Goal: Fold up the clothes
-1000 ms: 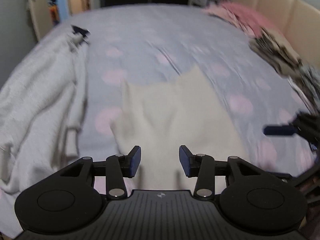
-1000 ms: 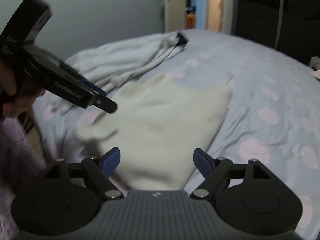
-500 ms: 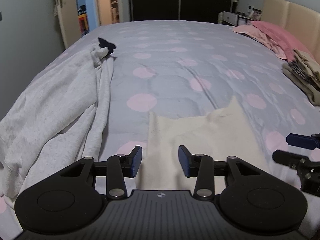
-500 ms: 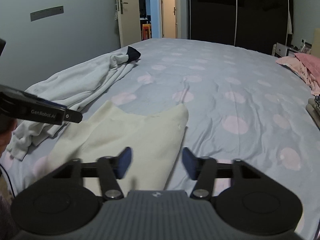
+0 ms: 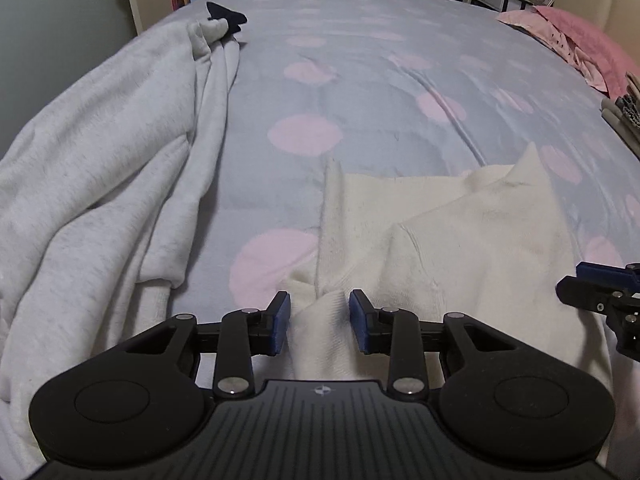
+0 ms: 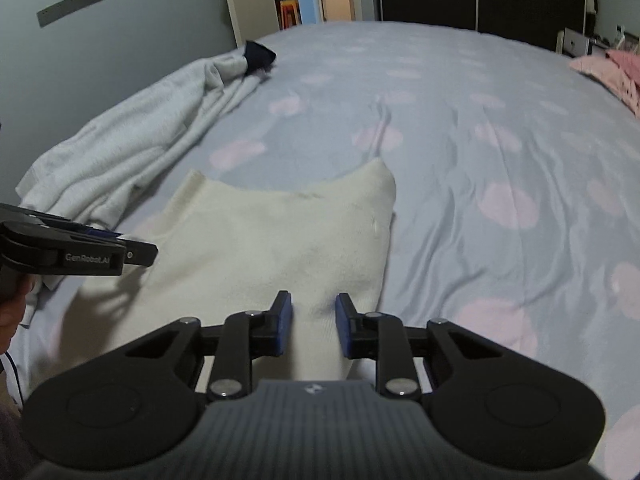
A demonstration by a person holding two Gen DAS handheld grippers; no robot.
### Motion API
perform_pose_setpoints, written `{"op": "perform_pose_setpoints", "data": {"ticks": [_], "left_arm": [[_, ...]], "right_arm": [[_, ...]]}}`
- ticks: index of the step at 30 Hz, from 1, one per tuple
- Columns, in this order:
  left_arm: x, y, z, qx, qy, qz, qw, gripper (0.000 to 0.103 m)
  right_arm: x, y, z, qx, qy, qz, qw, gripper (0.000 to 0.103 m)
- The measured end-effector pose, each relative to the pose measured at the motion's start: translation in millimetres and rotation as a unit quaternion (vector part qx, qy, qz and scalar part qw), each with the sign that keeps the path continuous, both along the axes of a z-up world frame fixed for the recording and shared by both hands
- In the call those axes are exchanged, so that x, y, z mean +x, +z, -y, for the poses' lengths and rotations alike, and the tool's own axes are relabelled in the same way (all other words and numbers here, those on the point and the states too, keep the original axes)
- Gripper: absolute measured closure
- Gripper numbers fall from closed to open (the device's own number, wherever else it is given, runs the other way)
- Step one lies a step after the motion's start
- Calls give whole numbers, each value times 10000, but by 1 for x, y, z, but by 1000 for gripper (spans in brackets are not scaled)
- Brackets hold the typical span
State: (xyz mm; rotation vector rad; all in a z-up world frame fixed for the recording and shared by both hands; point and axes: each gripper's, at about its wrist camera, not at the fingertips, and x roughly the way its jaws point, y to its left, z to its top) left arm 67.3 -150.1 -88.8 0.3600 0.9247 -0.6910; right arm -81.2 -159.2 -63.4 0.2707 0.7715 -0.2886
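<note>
A cream garment [image 5: 460,240] [image 6: 280,240] lies spread on the dotted lilac bedcover [image 5: 380,80], its near hem toward me. My left gripper [image 5: 320,316] sits at the hem's left end. Its jaws are closing, and a raised ridge of cream cloth is pinched between the blue pads. My right gripper [image 6: 312,320] is at the hem's right end. Its jaws are closing too, with cloth lying flat between the pads and no pinch showing. Each gripper appears in the other's view, the right gripper [image 5: 580,280] at the right edge and the left gripper [image 6: 148,252] at the left edge.
A crumpled light grey sweatshirt [image 5: 100,180] [image 6: 132,140] lies along the bed's left side, with a small dark item [image 5: 224,20] at its far end. Pink clothes [image 5: 580,40] and a folded stack [image 5: 628,108] sit far right. A person's hand [image 6: 12,300] holds the left gripper.
Both grippers have dropped toward the cream garment's near hem and narrowed their jaws, the right one by much more. Cloth now sits between both pairs of pads.
</note>
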Motion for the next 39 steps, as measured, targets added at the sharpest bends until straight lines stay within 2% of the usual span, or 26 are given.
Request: {"op": "perform_pose_setpoints", "data": {"ticks": [4,5,8,10,14,16,20,23,26,29,35,38,39], "left_arm": [[6,2,-8,-134,87,-165,9997,68],[7,4,-10,-162,136,-178,9996,64],[10,12,-18,-284,281,-188,9990,61],[11,18,-24,-398,384,-188,9983,55],[14,18,-31,-630,382,-616,9954,51],[16,11,-30,-601,375,-746,9947,50],[25,-4,-30,-629,414,-866,9934,42],[34,-12,-33,-822,441,-1066,9899,39],[37,-14,-32,-914,396,-1124,9887,42],[36,-17,-30,-1000,348,-1137,9879,49],[34,-19,-25,-1218,248,-1164,9854,67],[33,-19,-23,-1267,203,-1131,9853,74],[32,-18,-23,-1270,201,-1109,9855,77]], "right_arm": [[3,-4,2,50,2,-83,10000,74],[4,-4,2,29,2,-93,10000,72],[4,1,0,-129,55,-77,9999,60],[0,8,2,-141,82,30,9999,49],[-6,18,18,172,-126,329,9992,43],[-6,19,28,392,-217,351,9984,32],[-1,10,45,754,-446,188,9960,31],[2,-2,58,1326,-586,31,9894,31],[5,-17,67,1843,-665,-106,9806,31],[8,-28,72,2136,-719,-112,9742,28],[15,-35,77,2351,-744,-68,9691,29],[17,-36,77,2363,-772,-20,9686,36],[17,-36,77,2350,-774,-3,9689,41]]}}
